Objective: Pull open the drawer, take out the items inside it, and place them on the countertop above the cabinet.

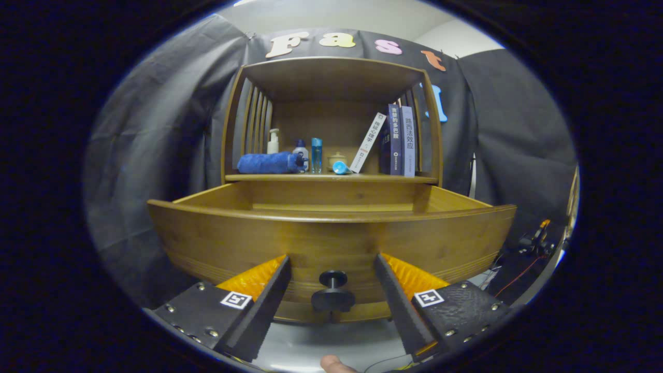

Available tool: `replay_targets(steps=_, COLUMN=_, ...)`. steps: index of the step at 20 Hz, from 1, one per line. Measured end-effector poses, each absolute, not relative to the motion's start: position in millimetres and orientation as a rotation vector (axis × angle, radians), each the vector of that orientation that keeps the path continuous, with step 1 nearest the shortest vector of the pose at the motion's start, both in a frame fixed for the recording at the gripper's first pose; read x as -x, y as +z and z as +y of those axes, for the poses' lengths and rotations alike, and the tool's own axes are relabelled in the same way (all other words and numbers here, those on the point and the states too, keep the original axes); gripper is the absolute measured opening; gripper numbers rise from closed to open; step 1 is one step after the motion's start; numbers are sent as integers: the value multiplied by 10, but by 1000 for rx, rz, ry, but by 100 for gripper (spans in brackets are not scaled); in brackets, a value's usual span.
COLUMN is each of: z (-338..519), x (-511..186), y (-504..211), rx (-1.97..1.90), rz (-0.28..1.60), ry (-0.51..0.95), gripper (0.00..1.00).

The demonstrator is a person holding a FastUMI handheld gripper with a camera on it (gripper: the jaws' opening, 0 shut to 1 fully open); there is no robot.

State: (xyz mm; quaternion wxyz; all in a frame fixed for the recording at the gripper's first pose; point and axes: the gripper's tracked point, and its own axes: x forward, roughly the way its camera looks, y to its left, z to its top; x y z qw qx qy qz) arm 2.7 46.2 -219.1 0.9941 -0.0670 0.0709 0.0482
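Note:
The wooden drawer [331, 235] stands pulled out toward me; its inside is hidden behind its front panel. A dark round knob [333, 291] sticks out of the panel's lower middle. My gripper [331, 267] is open, its two fingers either side of the knob and apart from it. On the countertop [331, 177] above the drawer lie a rolled blue towel [269, 162], a white pump bottle [273, 141], a small bottle [301, 150], a blue tube [316, 154], a small lidded jar [337, 157] and a blue cap [340, 167].
Several books [396, 140] lean and stand at the countertop's right end, under the cabinet's top shelf [331, 65]. Slatted side walls close the shelf space. Cables and gear [533, 241] lie low to the right. A fingertip [334, 363] shows below the fingers.

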Motion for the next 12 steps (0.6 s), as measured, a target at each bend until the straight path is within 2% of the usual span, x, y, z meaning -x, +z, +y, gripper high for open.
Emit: replay_targets(steps=12, z=571, x=-770, y=-2153, rx=88, rz=164, ry=127, gripper=99)
